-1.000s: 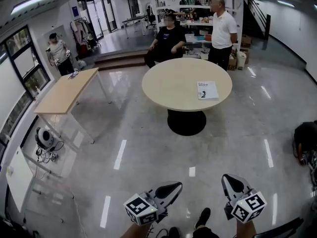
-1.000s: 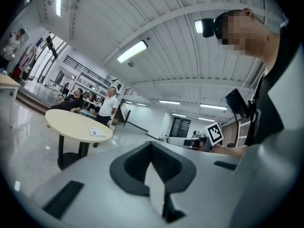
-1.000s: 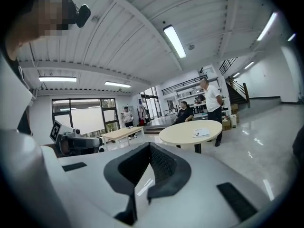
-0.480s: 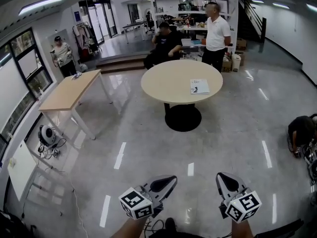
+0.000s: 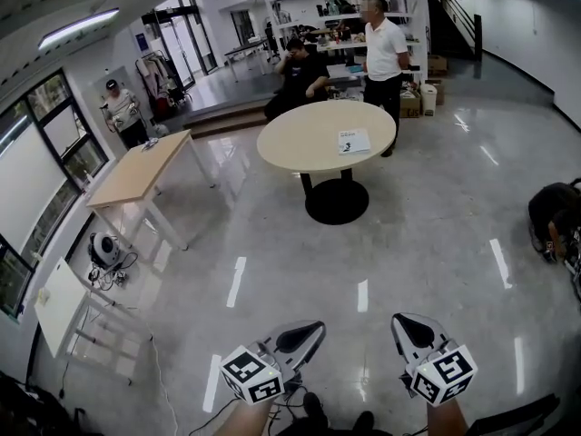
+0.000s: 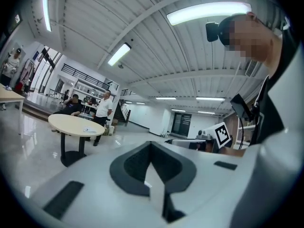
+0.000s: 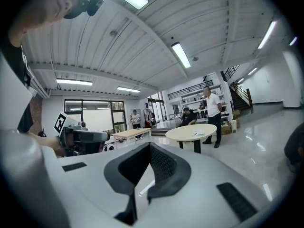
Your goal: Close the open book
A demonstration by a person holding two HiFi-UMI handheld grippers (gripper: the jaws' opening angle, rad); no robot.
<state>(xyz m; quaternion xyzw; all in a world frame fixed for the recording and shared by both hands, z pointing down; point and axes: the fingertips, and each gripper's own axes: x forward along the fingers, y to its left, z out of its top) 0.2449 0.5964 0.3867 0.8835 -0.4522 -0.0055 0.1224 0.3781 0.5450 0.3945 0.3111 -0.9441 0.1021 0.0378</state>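
- Lying flat toward the far side of the round worktop (image 5: pixel 300 143), the book (image 5: pixel 354 141) shows only as a small pale rectangle. From this far off we cannot tell how its pages stand, so we treat it as not yet closed.
- Nothing touches the book. It sits alone on the worktop, well apart from both of our grippers, with a wide stretch of glossy floor (image 5: pixel 272 271) between.
- We hold the left gripper (image 5: pixel 304 336) low at the bottom of the head view. Its own view shows the jaws brought together at the tips with nothing between them.
- Our right gripper (image 5: pixel 410 327) sits near it, jaws likewise pressed together and empty, pointing roughly toward the round worktop.
- Past the round worktop, a standing person (image 5: pixel 385 48) and a seated person (image 5: pixel 300 71) are close to its far edge. A rectangular worktop (image 5: pixel 136 175) stands off to the left, well apart.
- By our judgement the task has barely begun and all of it is left. We must get to the round worktop, bring the jaws to the book, tip one half over onto the other, and leave it lying shut.
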